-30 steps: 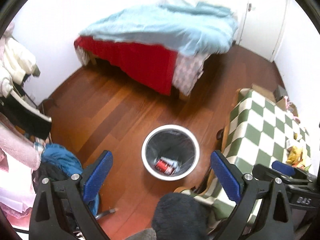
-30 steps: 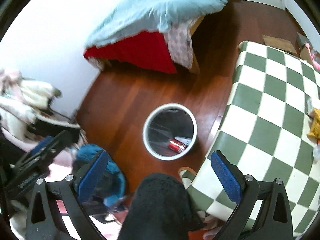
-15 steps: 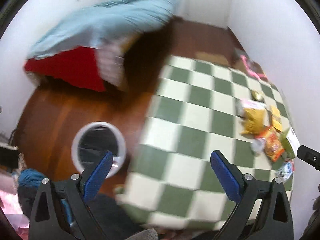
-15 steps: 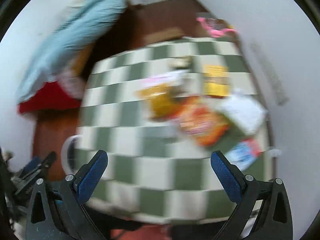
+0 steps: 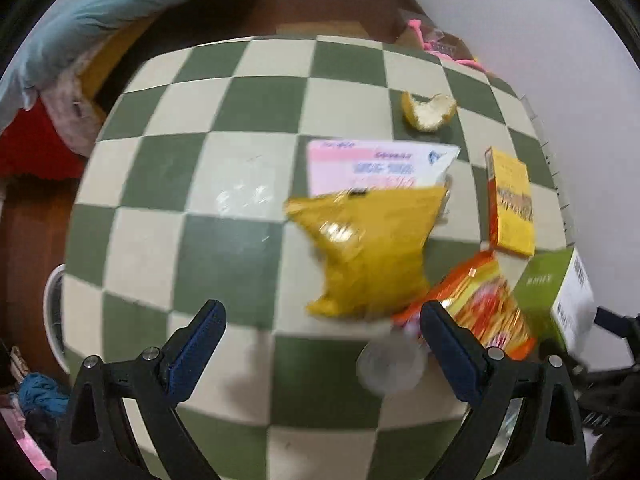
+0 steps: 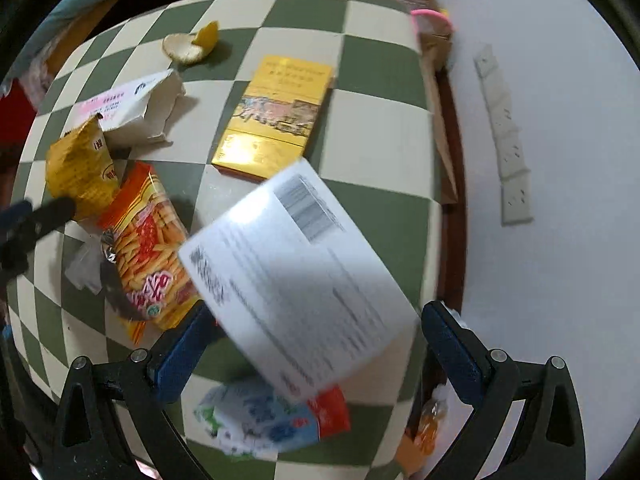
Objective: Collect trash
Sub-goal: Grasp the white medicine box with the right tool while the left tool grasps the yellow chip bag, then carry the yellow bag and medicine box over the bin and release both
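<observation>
Trash lies on a green and cream checkered table (image 5: pixel 224 248). A crumpled yellow snack bag (image 5: pixel 372 248) lies ahead of my left gripper (image 5: pixel 320 340), which is open and empty above the table. Around the bag lie a pink and white carton (image 5: pixel 372 160), an orange snack bag (image 5: pixel 480 304), a yellow box (image 5: pixel 512 204), an orange peel (image 5: pixel 428 112) and a clear wrapper (image 5: pixel 390 364). My right gripper (image 6: pixel 316 344) is open over a white printed box (image 6: pixel 296 272), with a blue and red wrapper (image 6: pixel 272 420) below it. The white bin (image 5: pixel 54 316) peeks out at the table's left edge.
A white wall with a power strip (image 6: pixel 504 136) runs along the table's right side. A bed with a blue blanket (image 5: pixel 104 12) stands beyond the table across the wooden floor. Pink items (image 6: pixel 424 12) sit past the far table corner. Clothes (image 5: pixel 36 396) lie at the lower left.
Both grippers swung from above the bin on the floor to above the table's trash and came closer to it. Both stayed open.
</observation>
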### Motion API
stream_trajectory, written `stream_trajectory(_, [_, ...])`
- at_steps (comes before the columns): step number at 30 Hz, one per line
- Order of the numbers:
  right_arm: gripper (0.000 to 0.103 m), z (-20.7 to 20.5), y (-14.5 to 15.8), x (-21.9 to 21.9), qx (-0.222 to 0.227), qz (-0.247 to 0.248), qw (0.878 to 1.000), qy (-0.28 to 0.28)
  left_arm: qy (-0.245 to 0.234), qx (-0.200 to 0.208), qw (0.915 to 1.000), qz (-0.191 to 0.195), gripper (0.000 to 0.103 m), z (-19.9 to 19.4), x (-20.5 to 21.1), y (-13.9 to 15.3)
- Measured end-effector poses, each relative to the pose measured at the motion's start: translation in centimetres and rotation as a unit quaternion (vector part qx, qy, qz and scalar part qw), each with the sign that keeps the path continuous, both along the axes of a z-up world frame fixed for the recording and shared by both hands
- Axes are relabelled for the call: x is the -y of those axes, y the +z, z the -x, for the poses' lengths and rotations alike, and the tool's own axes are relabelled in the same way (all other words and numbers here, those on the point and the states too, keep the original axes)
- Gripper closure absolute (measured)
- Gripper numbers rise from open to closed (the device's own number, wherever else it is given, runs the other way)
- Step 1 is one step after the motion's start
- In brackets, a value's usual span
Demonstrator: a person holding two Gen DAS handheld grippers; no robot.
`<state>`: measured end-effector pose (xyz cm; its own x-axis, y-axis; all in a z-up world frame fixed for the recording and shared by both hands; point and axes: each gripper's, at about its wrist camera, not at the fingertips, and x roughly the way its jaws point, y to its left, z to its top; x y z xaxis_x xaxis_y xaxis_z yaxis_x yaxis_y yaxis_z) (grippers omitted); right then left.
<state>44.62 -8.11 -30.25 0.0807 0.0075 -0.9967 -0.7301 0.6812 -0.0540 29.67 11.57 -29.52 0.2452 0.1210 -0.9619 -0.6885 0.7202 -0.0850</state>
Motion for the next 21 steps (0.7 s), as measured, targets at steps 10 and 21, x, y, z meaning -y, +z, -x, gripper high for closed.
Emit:
stream_trajectory(10, [0.012, -2.9, -1.3, 1.1, -0.044, -0.061, 0.989, -0.127, -0.004, 0.021, 0.9996, 0.017, 0.061, -1.7, -0.8, -0.7])
stream_trajectory(21, [0.011, -2.9, -3.1, 0.6, -0.060, -0.047, 0.991, -0.108, -0.028, 0.004, 0.9996, -0.005, 0.059, -0.6, -1.9, -1.9])
